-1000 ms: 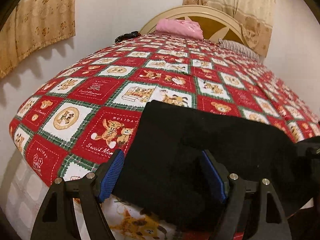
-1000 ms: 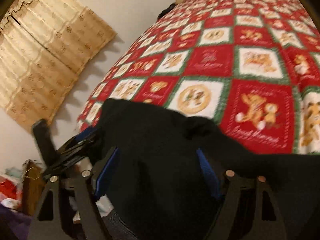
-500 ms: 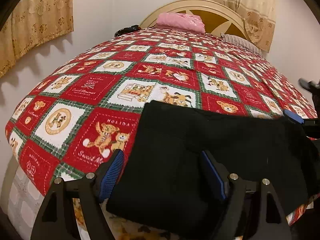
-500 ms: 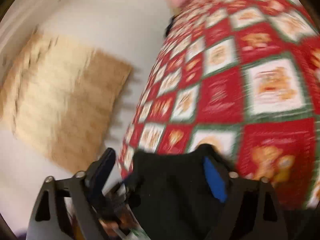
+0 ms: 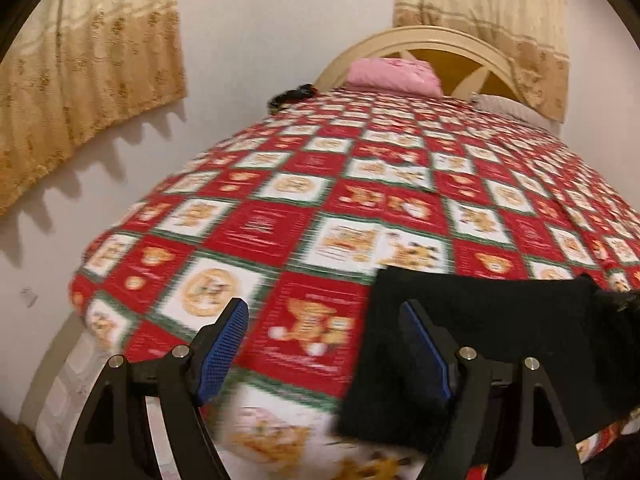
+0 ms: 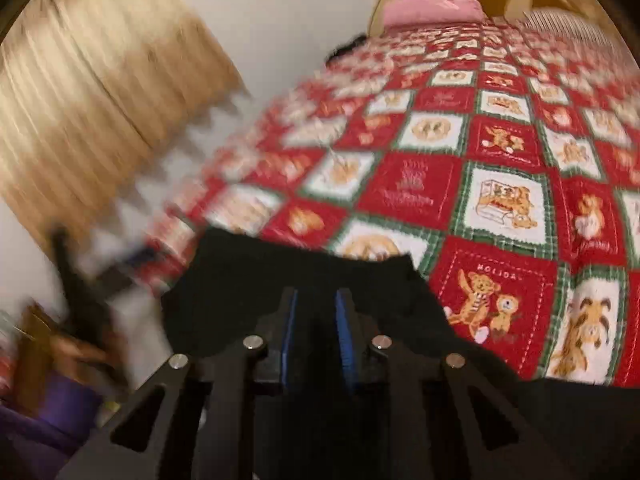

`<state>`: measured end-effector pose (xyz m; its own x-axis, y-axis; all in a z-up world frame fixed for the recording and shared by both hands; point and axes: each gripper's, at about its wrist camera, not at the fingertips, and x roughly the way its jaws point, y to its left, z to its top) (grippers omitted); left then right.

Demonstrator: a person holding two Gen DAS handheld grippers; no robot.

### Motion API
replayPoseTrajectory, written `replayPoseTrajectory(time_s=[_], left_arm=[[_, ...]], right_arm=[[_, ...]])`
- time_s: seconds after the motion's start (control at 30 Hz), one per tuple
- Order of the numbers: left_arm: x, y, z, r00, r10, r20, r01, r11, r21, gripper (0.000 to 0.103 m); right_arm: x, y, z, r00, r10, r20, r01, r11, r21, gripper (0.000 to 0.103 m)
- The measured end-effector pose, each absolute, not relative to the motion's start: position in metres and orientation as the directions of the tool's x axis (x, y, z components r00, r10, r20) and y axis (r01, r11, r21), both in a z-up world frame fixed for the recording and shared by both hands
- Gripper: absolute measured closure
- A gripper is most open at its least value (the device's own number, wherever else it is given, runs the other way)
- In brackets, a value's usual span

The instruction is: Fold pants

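The jaws of the left gripper [image 5: 324, 344] are spread wide with nothing between them, while those of the right gripper [image 6: 316, 330] are drawn in narrow, with black cloth bunched at the blue pads; whether the cloth is actually pinched cannot be told through the blur. The bed [image 5: 280, 216] is seen filling both views, covered by a red, white and green teddy-bear quilt. The black pants [image 5: 492, 332] are laid flat at the near edge of the quilt, part of the cloth draped over the bed's front; the left gripper's right finger is overlapped against their left edge. Tan curtains [image 5: 80, 92] are hung on the wall to the left. A pink pillow [image 5: 394, 74] is rested against the arched headboard [image 5: 460, 42] at the far end.
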<state>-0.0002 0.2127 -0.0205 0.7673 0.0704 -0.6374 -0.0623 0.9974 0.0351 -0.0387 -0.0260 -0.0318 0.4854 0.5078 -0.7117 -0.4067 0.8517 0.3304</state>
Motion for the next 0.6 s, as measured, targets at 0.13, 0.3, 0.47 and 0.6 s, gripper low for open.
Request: replayPoseTrajectory(time_s=[0.13, 0.3, 0.47, 0.6], left_arm=[[-0.012, 0.240, -0.010, 0.771, 0.164, -0.616, -0.154, 0.986, 0.069, 0.024], [-0.025, 0.258, -0.012, 0.767, 0.197, -0.610, -0.198, 0.978, 0.066, 0.024], [-0.026, 0.258, -0.022, 0.753, 0.198, -0.627, -0.196, 0.978, 0.073, 0.024], [-0.028, 0.259, -0.019, 0.760, 0.176, -0.625, -0.206, 0.978, 0.024, 0.024]], right_arm=[[0.003, -0.036, -0.060, 0.516, 0.358, -0.779, -0.254, 0.932, 0.260, 0.103], [0.003, -0.042, -0.045, 0.629, 0.191, -0.754, -0.144, 0.981, 0.128, 0.089], [-0.045, -0.021, -0.013, 0.640, 0.396, -0.659, -0.310, 0.917, 0.251, 0.074], [-0.064, 0.063, -0.009, 0.557, 0.507, -0.658, -0.556, 0.816, 0.158, 0.069]])
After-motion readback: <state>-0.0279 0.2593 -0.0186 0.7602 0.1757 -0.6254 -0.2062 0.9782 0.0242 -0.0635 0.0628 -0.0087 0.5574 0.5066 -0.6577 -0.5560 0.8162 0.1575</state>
